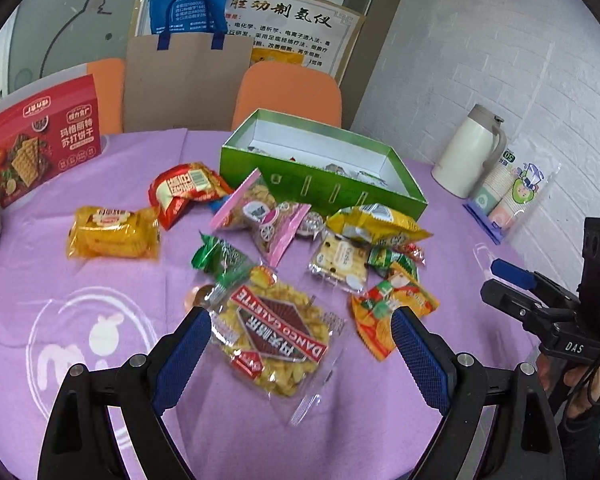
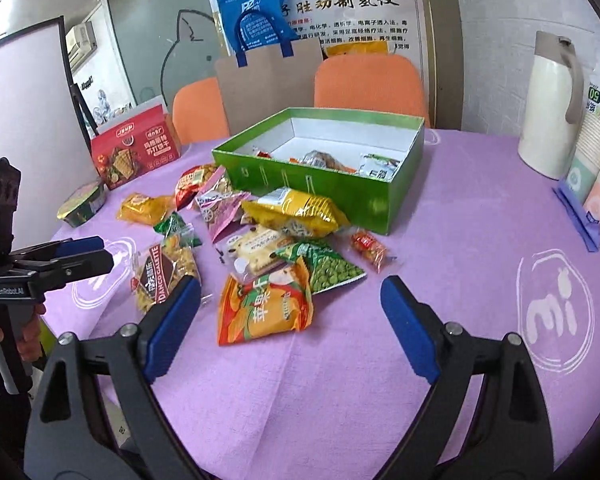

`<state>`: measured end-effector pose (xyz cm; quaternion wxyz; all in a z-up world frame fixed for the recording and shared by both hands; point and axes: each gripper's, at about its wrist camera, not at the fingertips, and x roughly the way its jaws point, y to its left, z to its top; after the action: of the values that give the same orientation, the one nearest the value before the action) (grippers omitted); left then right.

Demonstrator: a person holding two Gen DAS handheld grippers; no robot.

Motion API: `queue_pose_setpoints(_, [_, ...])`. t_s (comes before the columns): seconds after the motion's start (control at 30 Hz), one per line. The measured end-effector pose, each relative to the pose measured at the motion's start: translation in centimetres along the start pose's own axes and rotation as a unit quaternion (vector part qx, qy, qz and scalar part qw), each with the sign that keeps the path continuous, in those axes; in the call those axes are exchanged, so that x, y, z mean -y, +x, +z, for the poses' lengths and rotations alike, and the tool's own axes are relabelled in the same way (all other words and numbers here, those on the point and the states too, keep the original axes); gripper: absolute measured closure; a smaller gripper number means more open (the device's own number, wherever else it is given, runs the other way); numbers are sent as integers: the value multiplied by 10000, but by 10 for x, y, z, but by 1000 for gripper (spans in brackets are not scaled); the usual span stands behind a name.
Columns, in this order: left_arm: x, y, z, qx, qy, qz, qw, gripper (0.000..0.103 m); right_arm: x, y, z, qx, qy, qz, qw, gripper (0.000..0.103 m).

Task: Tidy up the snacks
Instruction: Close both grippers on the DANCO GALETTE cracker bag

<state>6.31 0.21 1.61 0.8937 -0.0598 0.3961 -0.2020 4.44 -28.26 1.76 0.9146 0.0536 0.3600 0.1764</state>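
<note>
Several snack packets lie scattered on the purple tablecloth (image 1: 100,280) in front of an open green box (image 1: 324,184) that holds a few packets. My left gripper (image 1: 300,322) is open, its fingers on either side of a clear Danco Galette packet (image 1: 278,338) lying flat. My right gripper (image 2: 290,286) is open just above the cloth, with an orange apple-chip packet (image 2: 266,308) between and beyond its fingers. Around it lie a green pea packet (image 2: 328,266), a yellow packet (image 2: 296,212) and a cracker packet (image 2: 256,252). The box (image 2: 320,192) sits behind them.
A red cracker carton (image 1: 40,140) stands at the back left, a white thermos (image 2: 550,104) and a sleeve of paper cups (image 1: 512,196) at the right. Orange chairs (image 2: 368,80) and a paper bag stand behind the table. A green bowl (image 2: 82,204) sits near the left edge.
</note>
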Motion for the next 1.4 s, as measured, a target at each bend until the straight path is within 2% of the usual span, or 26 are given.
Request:
queue_pose_setpoints(0.13, [-10, 8, -14, -218, -84, 24, 9997, 10, -20, 17, -6, -251, -172, 383, 9988, 15])
queue_pose_setpoints(0.3, [-31, 12, -15, -237, -484, -289, 9981, 10, -61, 43, -17, -668, -757, 878, 9910, 19])
queue_pose_setpoints(0.4, [-42, 16, -9, -212, -666, -405, 9967, 13, -73, 59, -18, -888, -798, 1089, 9869, 25])
queue_pose_setpoints(0.53, [-55, 28, -5, -354, -768, -461, 9954, 24, -74, 77, -15, -1020, -620, 1136, 9863, 28])
queue_pose_setpoints(0.67, [-66, 39, -10, -474, -970, -630, 9922, 27, -70, 91, -11, -1116, -439, 1224, 9852, 29])
queue_pose_setpoints(0.73, [-68, 46, -10, -554, -1076, -845, 9891, 38, -71, 99, -10, -1181, -399, 1287, 9838, 37])
queue_pose_setpoints(0.77, [-68, 49, -10, -602, -1101, -902, 9880, 39, -71, 102, -10, -1218, -390, 1315, 9830, 37])
queue_pose_setpoints(0.87, [-67, 57, -10, -688, -1058, -841, 9884, 39, -73, 110, -11, -1267, -363, 1327, 9824, 39])
queue_pose_setpoints(0.97, [-69, 61, -12, -687, -1116, -901, 9873, 40, -71, 111, -11, -1345, -329, 1411, 9803, 46])
queue_pose_setpoints(1.1, [-67, 64, -14, -763, -1066, -958, 9867, 56, -71, 116, -11, -1387, -217, 1568, 9776, 52])
queue_pose_setpoints(1.17, [-67, 63, -15, -722, -1052, -933, 9874, 57, -72, 117, -11, -1369, -188, 1605, 9773, 55])
queue_pose_setpoints(1.23, [-64, 62, -15, -633, -1044, -838, 9890, 61, -72, 116, -9, -1312, -160, 1622, 9779, 68])
queue_pose_setpoints(1.3, [-60, 59, -13, -618, -1002, -762, 9901, 65, -74, 115, -7, -1300, -110, 1593, 9786, 73])
queue_pose_setpoints(1.4, [-52, 50, -8, -494, -918, -765, 9916, 65, -75, 102, -3, -1099, -177, 1517, 9821, 75])
